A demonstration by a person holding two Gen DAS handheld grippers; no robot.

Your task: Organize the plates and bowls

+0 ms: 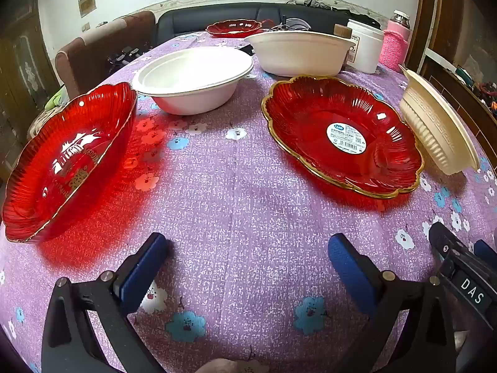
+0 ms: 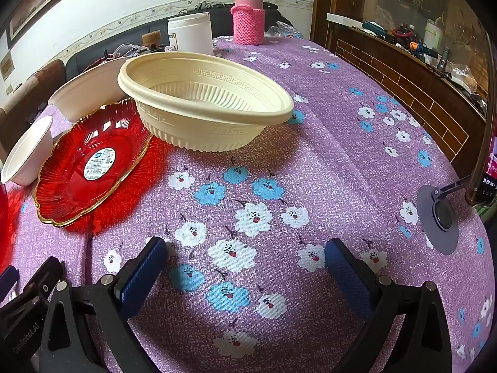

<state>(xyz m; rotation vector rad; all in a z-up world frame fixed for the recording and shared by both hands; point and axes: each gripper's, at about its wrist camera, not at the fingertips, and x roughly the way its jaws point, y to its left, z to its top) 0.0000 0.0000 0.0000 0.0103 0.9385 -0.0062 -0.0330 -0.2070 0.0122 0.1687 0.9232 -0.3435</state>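
A red gold-rimmed plate with a label lies right of centre; it also shows in the right wrist view. A second red plate lies at the left. Two white bowls stand behind them. A cream ribbed bowl stands beside the labelled plate, at the right edge in the left wrist view. A third red plate lies at the far end. My left gripper is open and empty above the cloth. My right gripper is open and empty, near the cream bowl.
A purple flowered tablecloth covers the table. A white jar and a pink-sleeved flask stand at the far end. A grey round stand sits near the right edge. Chairs and a sofa stand behind.
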